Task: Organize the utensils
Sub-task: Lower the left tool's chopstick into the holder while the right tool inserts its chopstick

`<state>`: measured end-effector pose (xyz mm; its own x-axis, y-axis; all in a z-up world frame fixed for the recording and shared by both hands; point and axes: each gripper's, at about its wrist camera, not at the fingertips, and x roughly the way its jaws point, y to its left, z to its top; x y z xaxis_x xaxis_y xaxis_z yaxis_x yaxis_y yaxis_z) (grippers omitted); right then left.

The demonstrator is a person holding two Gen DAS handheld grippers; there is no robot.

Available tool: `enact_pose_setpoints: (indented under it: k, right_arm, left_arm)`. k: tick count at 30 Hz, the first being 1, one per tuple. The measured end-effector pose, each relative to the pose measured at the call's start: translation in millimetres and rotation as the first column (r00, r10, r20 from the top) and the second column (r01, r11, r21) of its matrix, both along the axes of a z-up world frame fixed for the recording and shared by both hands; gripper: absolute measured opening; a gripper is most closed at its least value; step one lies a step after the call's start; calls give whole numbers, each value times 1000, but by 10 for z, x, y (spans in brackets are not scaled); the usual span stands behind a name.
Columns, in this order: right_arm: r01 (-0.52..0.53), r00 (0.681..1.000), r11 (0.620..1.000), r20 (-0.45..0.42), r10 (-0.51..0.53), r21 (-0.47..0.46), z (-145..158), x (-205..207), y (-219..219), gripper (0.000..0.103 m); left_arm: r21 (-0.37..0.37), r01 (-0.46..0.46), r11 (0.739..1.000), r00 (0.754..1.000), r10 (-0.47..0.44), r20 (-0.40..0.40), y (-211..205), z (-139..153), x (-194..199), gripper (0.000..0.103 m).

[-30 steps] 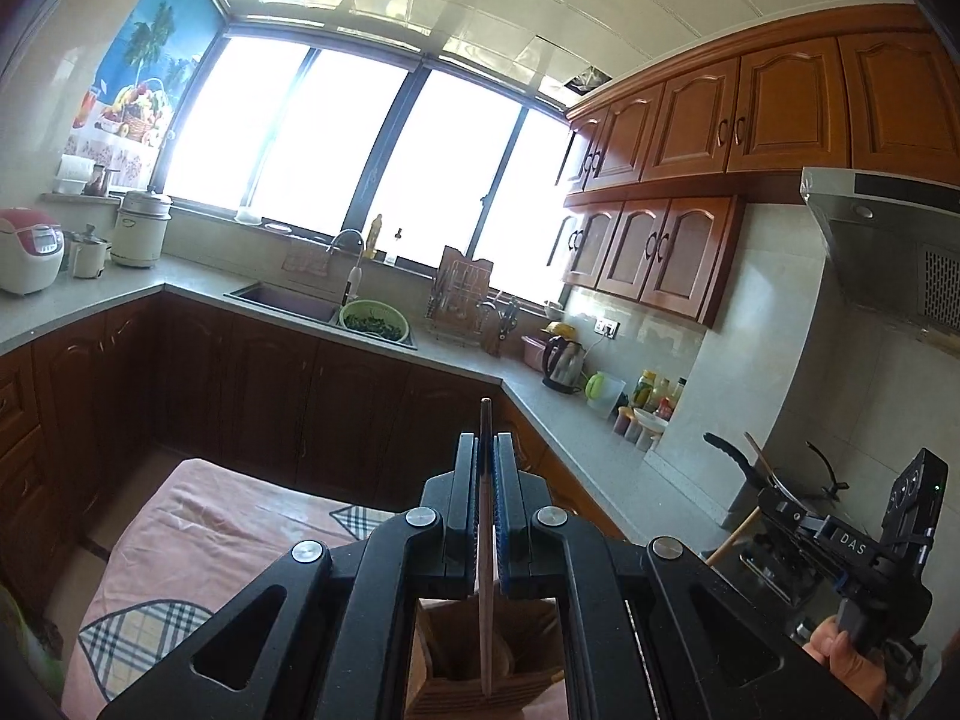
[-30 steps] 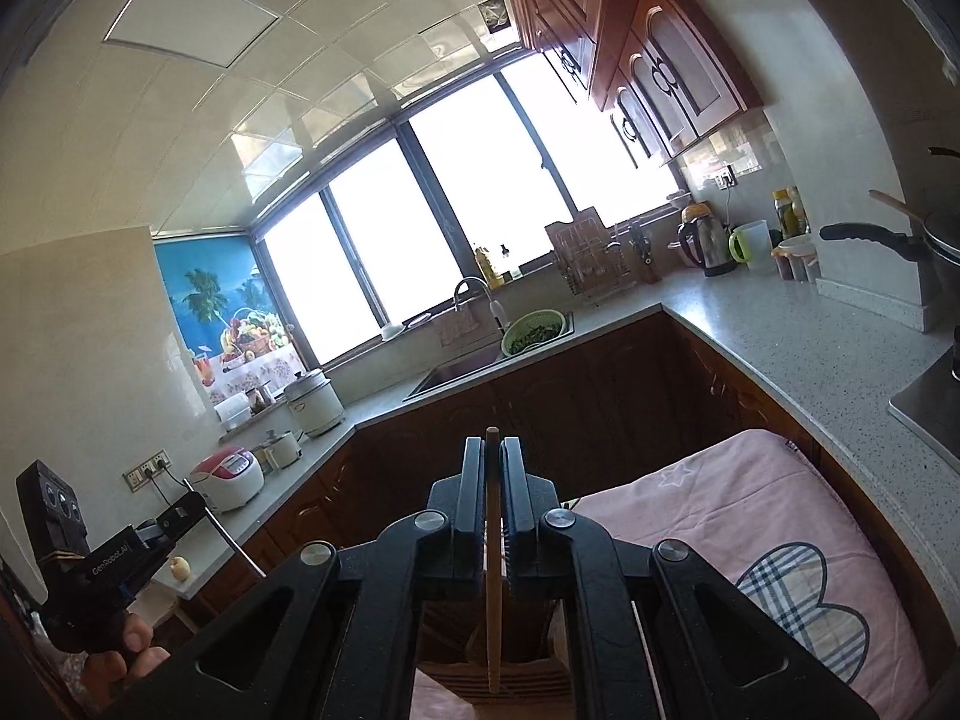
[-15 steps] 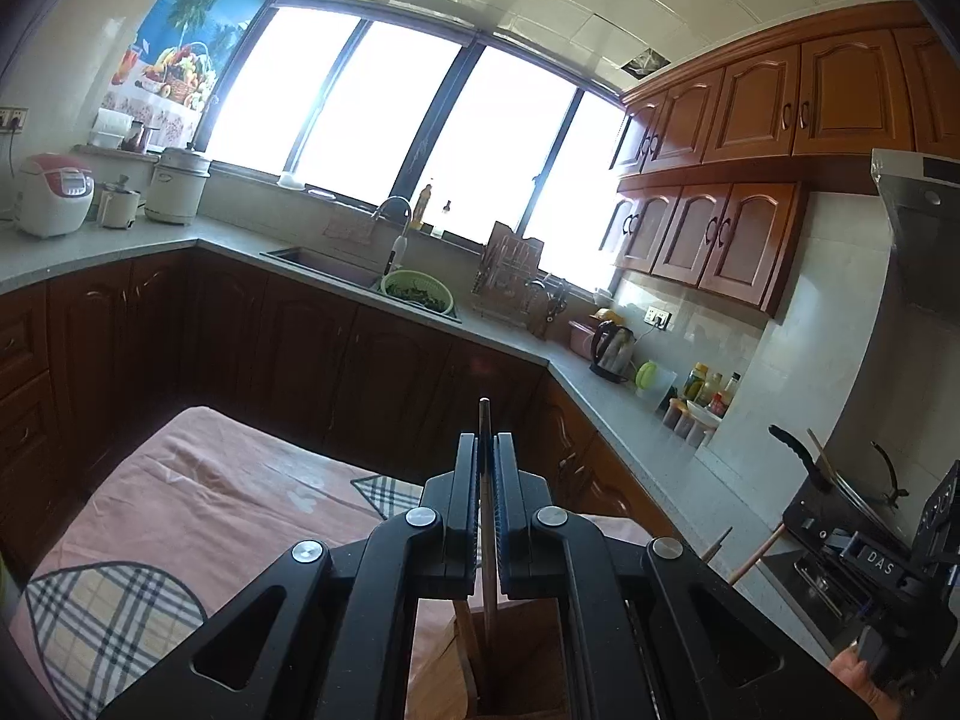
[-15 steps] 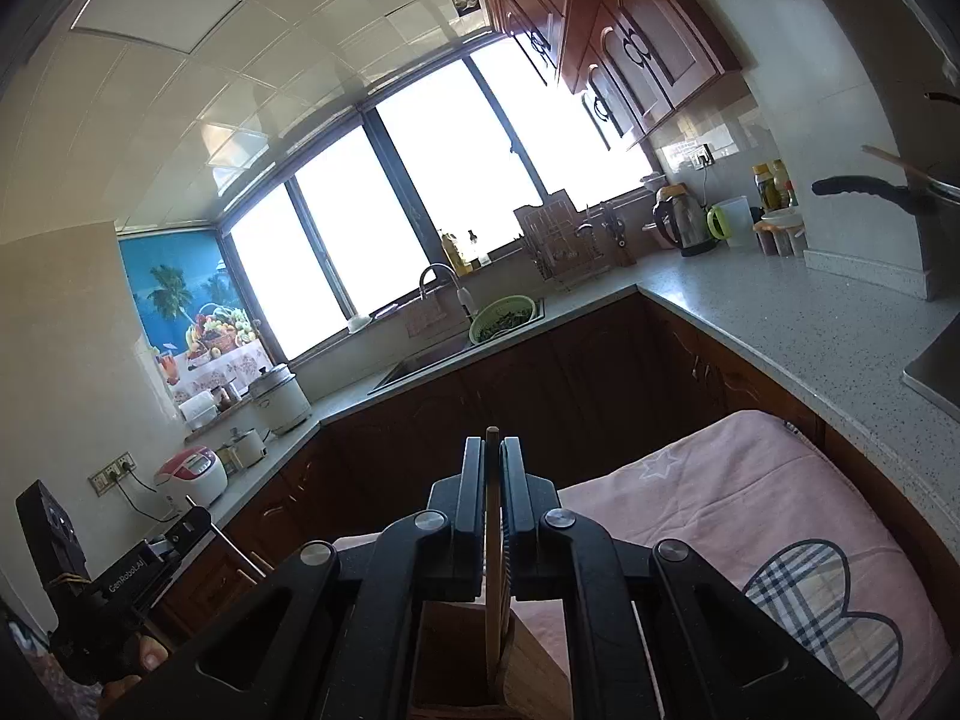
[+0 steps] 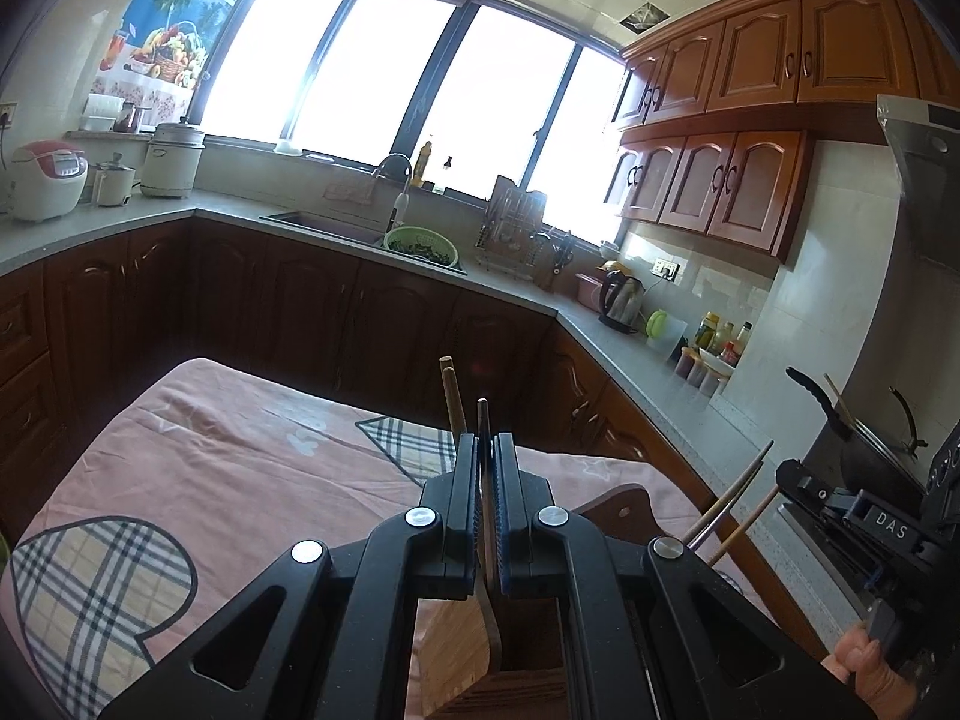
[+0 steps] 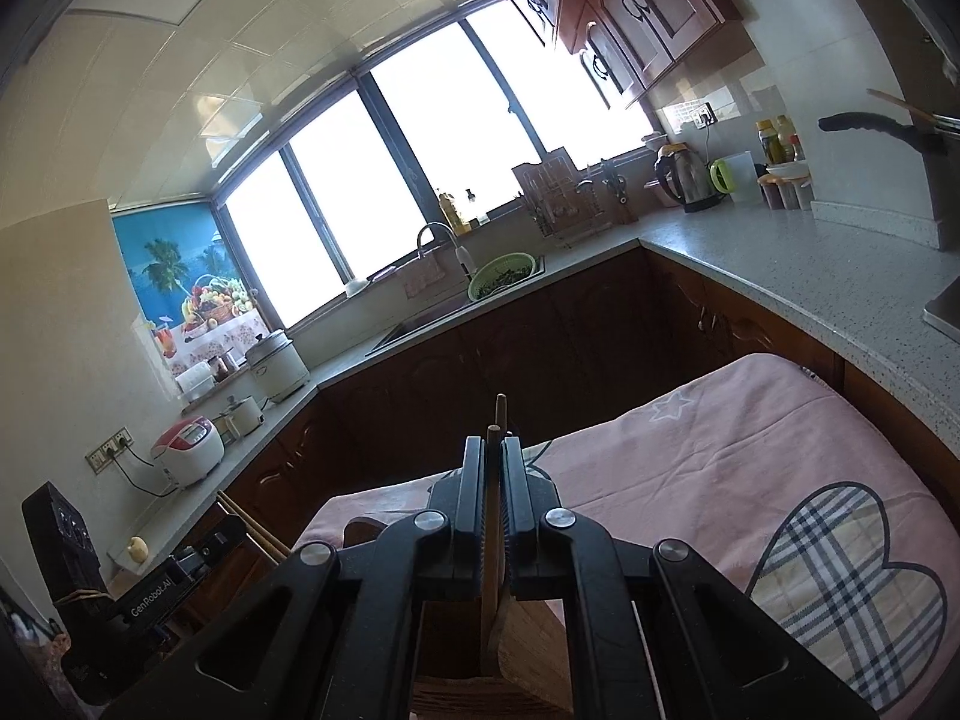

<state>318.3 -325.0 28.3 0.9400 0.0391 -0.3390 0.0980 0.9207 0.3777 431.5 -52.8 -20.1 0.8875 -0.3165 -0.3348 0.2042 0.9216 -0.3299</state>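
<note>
The left gripper's fingers (image 5: 465, 480) clamp a dark utensil handle (image 5: 482, 420) above a wooden holder (image 5: 456, 648) on the pink-clothed worktop (image 5: 210, 450); the right gripper's fingers (image 6: 473, 480) clamp a wooden stick (image 6: 493, 516).

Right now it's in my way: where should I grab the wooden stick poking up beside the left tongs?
Pinch the wooden stick by its free top end, from above: it stands nearly upright, and the left tongs hide its lower part.
</note>
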Motion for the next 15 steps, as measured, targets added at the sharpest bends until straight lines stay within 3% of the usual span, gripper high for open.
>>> enact_pose_setpoints:
  k: [10,15]
  right_arm:
    - [-1,1000,1000,-16,1,2,4,17,-7,5]
    - [-2,999,1000,-33,2,-3,14,46,-12,10]
  left_arm:
    - [8,17,1000,1000,-17,-15,255,79,-161,3]
    - [-2,30,1000,999,-30,-35,272,83,-140,3]
